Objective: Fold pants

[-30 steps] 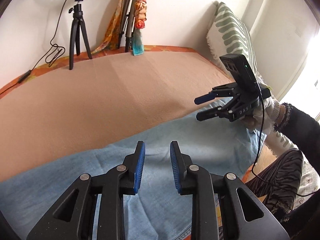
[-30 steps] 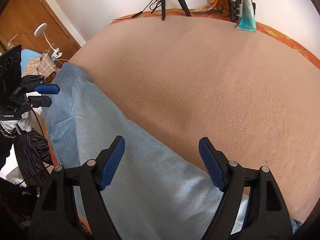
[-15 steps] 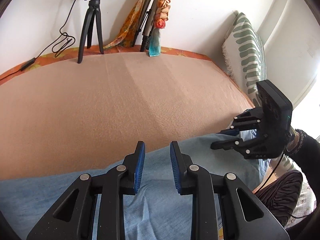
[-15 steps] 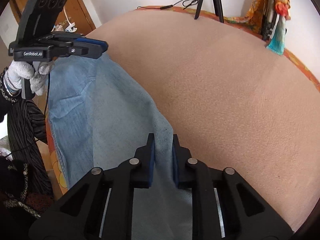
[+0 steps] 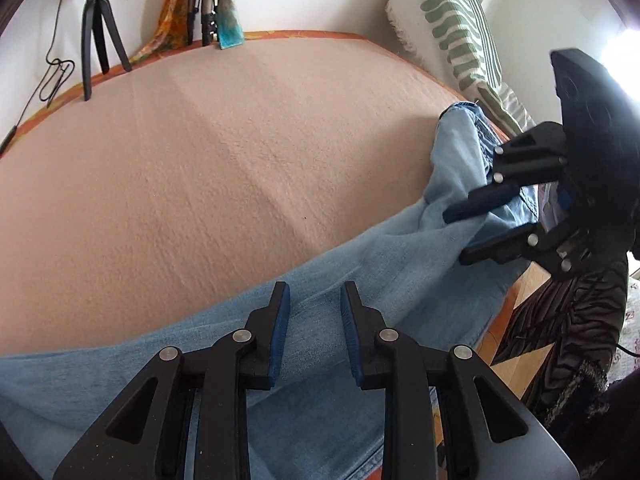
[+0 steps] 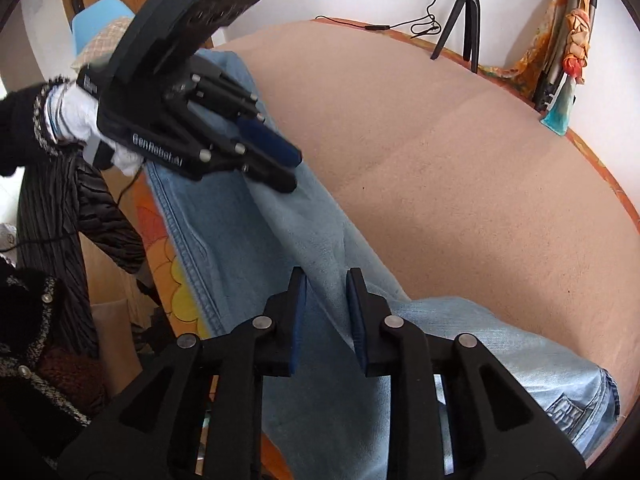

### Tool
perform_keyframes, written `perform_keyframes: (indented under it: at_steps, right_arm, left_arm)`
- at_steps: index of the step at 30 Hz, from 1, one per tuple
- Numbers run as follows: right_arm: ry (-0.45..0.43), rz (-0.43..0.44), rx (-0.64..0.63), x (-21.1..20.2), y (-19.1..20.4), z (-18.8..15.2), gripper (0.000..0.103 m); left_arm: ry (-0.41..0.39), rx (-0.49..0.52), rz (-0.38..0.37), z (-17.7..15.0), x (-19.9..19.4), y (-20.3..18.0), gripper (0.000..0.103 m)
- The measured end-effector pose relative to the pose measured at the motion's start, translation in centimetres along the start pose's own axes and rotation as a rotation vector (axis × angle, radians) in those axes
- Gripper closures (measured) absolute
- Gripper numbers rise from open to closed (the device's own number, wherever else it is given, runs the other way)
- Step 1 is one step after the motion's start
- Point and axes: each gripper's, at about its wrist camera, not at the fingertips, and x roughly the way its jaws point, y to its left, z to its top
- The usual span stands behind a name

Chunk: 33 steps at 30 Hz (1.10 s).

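Light blue denim pants (image 5: 360, 280) lie along the near edge of a bed covered by a tan blanket (image 5: 220, 160). My left gripper (image 5: 314, 296) hovers low over the pants' far edge, fingers a little apart, with cloth between them; no pinch shows. It also shows in the right wrist view (image 6: 276, 168), over the pants (image 6: 280, 240). My right gripper (image 6: 326, 284) is shut on a raised ridge of the pants' upper edge. In the left wrist view the right gripper (image 5: 460, 232) pinches a lifted bunch of denim near the waistband.
A striped green and white pillow (image 5: 452, 28) stands at the bed's right end. A black tripod (image 5: 96, 32) and a doll (image 5: 228, 12) stand by the far wall. The person's dark striped clothing (image 6: 52, 208) is by the bed's near side.
My right gripper, wide open a second ago, closed on the pants' edge and has lifted it. Both grippers have drawn closer together. My left gripper's finger gap is unchanged.
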Motion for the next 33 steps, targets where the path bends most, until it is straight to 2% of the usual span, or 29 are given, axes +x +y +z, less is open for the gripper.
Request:
perform_keyframes:
  at_steps: [1,3,6,9,12,15,20,22,24,28,33]
  right_arm:
    - [-0.009,0.037,0.037,-0.5,-0.7,0.3,0.071]
    - [-0.050,0.102,0.126,-1.5,-2.3,0.9,0.057]
    - [-0.070,0.147,0.243,-1.6,-4.9,2.0,0.053]
    - [0.005,0.200,0.301,0.5,-6.8,2.8,0.052]
    - [0.106,0.193,0.317,3.8,-8.0,3.1,0.052]
    - [0.151,0.218,0.298,5.0,-7.7,2.9,0.050]
    - [0.141,0.202,0.228,3.6,-6.2,2.2,0.049]
    - [0.132,0.155,0.206,2.9,-5.5,1.7,0.052]
    - [0.124,0.140,0.189,2.4,-4.9,1.4,0.066]
    - [0.104,0.098,0.132,1.9,-3.4,1.5,0.069]
    - [0.114,0.069,0.081,2.6,-2.1,1.9,0.069]
  left_arm:
    - [-0.011,-0.010,-0.002,-0.4,-0.3,0.0,0.079]
    - [-0.036,-0.023,-0.005,-1.0,-0.7,0.0,0.079]
    - [-0.059,-0.022,-0.003,-2.1,-0.9,-0.4,0.079]
    - [-0.072,-0.020,-0.001,-2.3,-1.1,-0.6,0.079]
    - [-0.075,-0.017,-0.010,-2.4,-1.5,-0.6,0.079]
    - [-0.089,-0.026,-0.015,-2.9,-2.7,-0.4,0.079]
    - [-0.170,-0.091,0.037,-3.0,-6.0,2.0,0.079]
    - [-0.191,-0.117,0.055,-2.9,-6.9,3.3,0.079]
    - [-0.213,-0.143,0.076,-2.8,-7.4,4.5,0.079]
    - [-0.251,-0.186,0.078,-2.5,-7.8,6.1,0.079]
    - [-0.252,-0.189,0.064,-2.2,-7.2,6.8,0.079]
